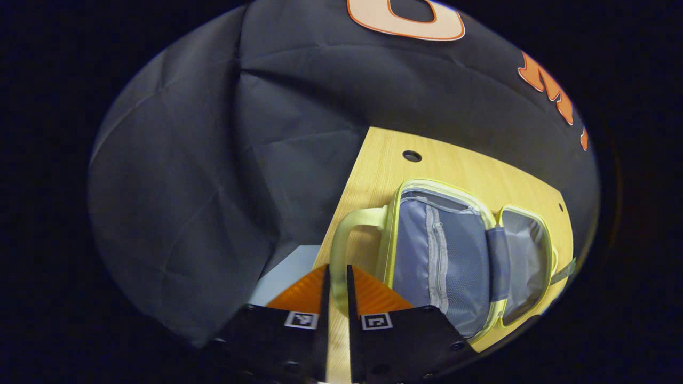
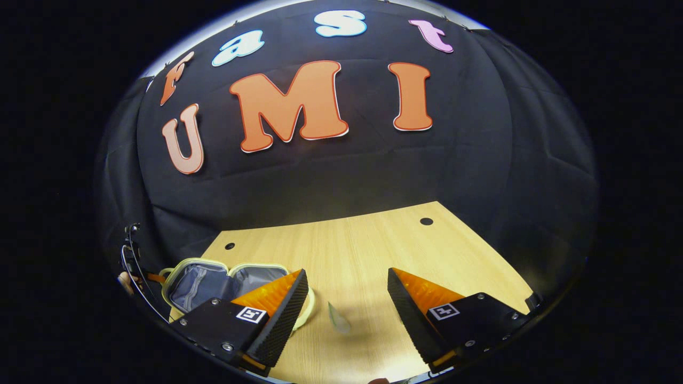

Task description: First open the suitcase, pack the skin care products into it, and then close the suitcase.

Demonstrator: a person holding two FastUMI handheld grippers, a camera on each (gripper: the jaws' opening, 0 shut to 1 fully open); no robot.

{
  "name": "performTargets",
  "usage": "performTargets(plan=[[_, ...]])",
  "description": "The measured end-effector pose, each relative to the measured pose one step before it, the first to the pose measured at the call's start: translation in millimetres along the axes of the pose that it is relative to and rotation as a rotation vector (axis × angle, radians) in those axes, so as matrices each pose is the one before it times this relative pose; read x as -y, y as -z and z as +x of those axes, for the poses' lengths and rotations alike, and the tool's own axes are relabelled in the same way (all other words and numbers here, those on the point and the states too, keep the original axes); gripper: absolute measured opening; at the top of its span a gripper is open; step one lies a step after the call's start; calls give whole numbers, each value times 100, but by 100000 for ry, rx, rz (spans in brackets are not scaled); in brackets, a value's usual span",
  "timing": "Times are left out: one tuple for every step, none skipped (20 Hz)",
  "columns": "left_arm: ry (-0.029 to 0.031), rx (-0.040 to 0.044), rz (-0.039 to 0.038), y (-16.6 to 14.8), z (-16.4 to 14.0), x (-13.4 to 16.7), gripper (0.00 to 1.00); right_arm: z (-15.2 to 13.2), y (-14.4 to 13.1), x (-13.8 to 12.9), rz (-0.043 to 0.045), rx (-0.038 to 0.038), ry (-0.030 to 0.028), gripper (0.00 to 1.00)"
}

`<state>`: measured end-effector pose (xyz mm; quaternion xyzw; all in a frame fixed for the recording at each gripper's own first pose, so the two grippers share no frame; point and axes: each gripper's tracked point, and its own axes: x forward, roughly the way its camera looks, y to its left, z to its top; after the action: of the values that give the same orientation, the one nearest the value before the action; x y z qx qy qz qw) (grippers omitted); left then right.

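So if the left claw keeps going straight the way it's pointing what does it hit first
Most likely the suitcase's pale handle, which arcs right ahead of the nearly shut left claw; beyond it lies bare table. Depth is hard to judge.

A small soft suitcase (image 1: 453, 250) with pale yellow-green trim and grey-blue fabric lining lies fully open and flat on the light wooden worktop (image 1: 453, 165). In the left gripper view its two halves sit side by side, joined by a grey fabric hinge strip (image 1: 496, 256); the larger half shows a zipped mesh pocket (image 1: 438, 256), and a pale yellow-green carry handle (image 1: 347, 234) arches from its outer edge toward the worktop's edge. In the right gripper view the open suitcase (image 2: 213, 285) lies at the worktop's near left corner. A small, pale, blurred item (image 2: 338, 318) rests on the wood just beside it; what it is cannot be told.
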<state>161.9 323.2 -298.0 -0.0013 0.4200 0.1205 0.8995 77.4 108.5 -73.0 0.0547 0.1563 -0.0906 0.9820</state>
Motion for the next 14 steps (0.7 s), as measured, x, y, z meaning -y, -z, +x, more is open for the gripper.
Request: performTargets(plan=[[2597, 1856, -975, -332, -241, 688, 33, -121, 204, 435, -54, -209, 490, 95], [1497, 1907, -814, -299, -101, 1080, 54, 18, 320, 422, 207, -551, 167, 95], [152, 1775, -110, -458, -524, 795, 75, -41, 84, 263, 216, -220, -20, 95], [-416, 1907, 704, -275, -630, 322, 96, -145, 22, 258, -12, 165, -120, 95], [-1052, 2724, 963, -693, -849, 353, 97, -60, 4, 264, -423, 365, -77, 95], [-911, 2734, 1403, -687, -793, 665, 98, -42, 38, 317, -856, 449, 49, 95], [-319, 2453, 1633, -824, -964, 991, 98, 11, -40, 342, -1060, 400, -21, 95], [416, 2923, 1252, -821, -819, 1235, 98, 123, 121, 339, -1059, 209, -51, 95], [1242, 3934, 961, -1223, -1196, 1458, 98, 49, -15, 323, -973, 253, -340, 95], [1324, 4358, 195, -1362, -1391, 1799, 98, 159, 110, 370, -832, 127, -327, 95], [1474, 4477, -1369, -1369, -1295, 1779, 98, 143, -35, 396, -611, 525, -421, 95], [2263, 3827, -1862, -762, -1031, 2254, 98, 197, -118, 406, -519, 663, -364, 95], [2776, 3448, -2030, -703, -1005, 2305, 98, 242, -18, 360, -578, 547, -669, 95], [3292, 2891, -1846, -717, -593, 2641, 97, 282, 108, 298, -690, 95, -655, 95]])
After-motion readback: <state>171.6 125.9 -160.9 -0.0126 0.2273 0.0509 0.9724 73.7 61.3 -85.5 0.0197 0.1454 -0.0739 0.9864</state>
